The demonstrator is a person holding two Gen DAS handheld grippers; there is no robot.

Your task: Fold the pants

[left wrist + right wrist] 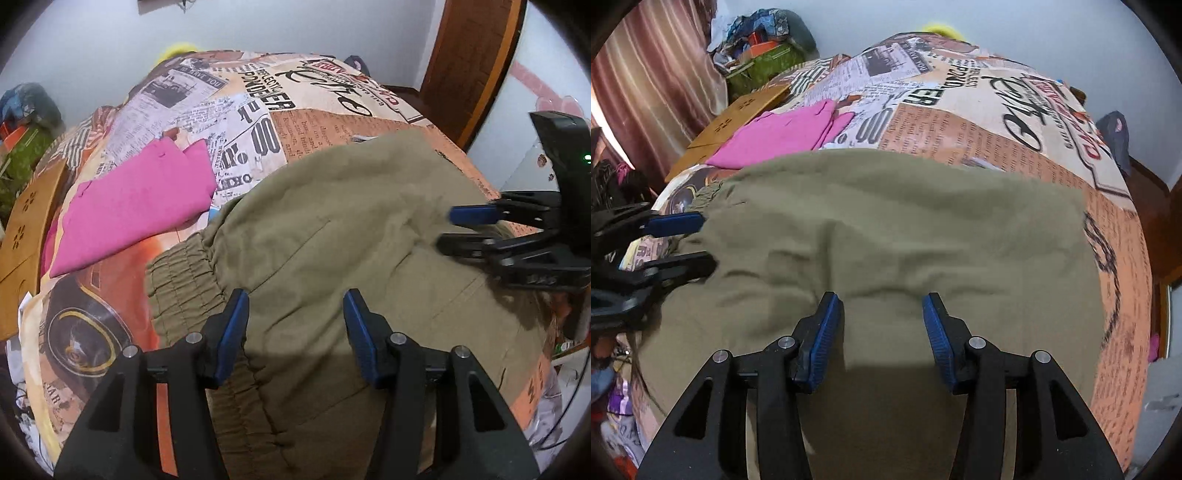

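Observation:
Olive-green pants [332,236] lie spread on a bed with a newspaper-print cover [236,122]. Their elastic waistband [184,280] is at the left in the left wrist view. My left gripper [295,317] is open and empty, hovering over the cloth just right of the waistband. My right gripper [882,317] is open and empty over the middle of the pants [905,229]. Each gripper shows in the other's view: the right gripper [452,230] at the right edge, the left gripper [705,240] at the left edge.
A folded pink garment [136,206] lies on the bed beyond the waistband, also in the right wrist view [783,136]. A wooden board [26,236] borders the bed's left side. A wooden door [472,62] stands at the far right. Clutter [764,48] is piled by the curtain.

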